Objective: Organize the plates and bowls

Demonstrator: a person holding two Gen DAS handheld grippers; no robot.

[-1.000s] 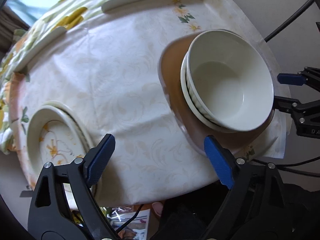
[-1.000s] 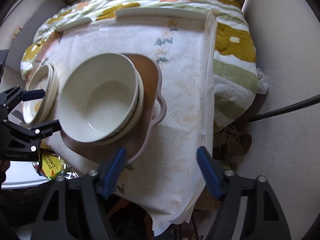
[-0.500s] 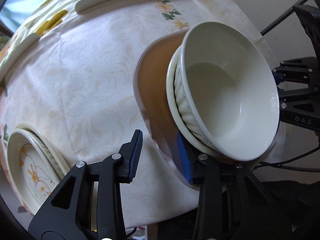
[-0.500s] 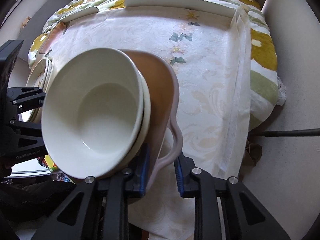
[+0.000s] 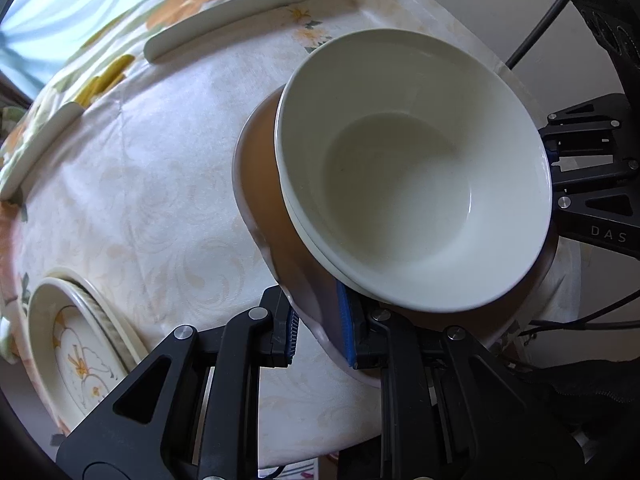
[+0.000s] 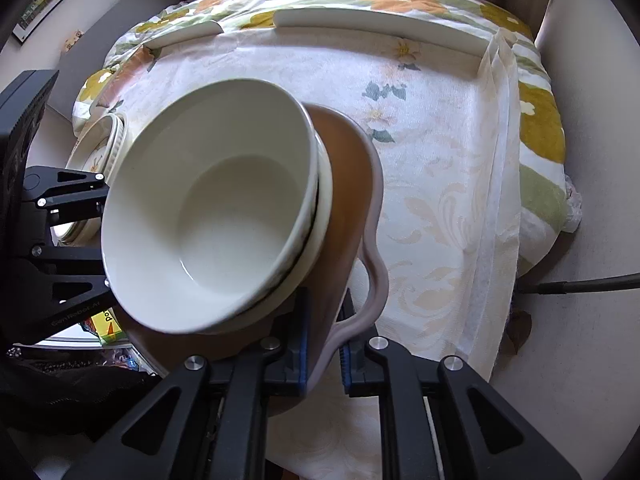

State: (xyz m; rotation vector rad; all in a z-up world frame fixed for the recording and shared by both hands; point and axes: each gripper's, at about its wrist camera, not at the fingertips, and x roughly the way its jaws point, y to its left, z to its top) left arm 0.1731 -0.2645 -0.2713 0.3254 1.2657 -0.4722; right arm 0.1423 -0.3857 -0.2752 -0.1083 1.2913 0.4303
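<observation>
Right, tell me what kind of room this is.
Probably a home dining or living room: a table under a floral tablecloth, stacked white bowls on a brown tray, a patterned dish, and curtained daylight beyond.

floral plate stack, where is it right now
The floral plate stack sits at the table's near left edge on the white tablecloth, left of the brown tray; the right wrist view shows it behind the left hand-held gripper.

The left wrist view looks from the table's near-left edge, close over the stacked bowls point(image 5: 412, 184) on the tray point(image 5: 264, 184), facing right and away. The right wrist view looks from the opposite side across the same bowls point(image 6: 216, 216), tray point(image 6: 348, 184) and tablecloth point(image 6: 440, 152)
</observation>
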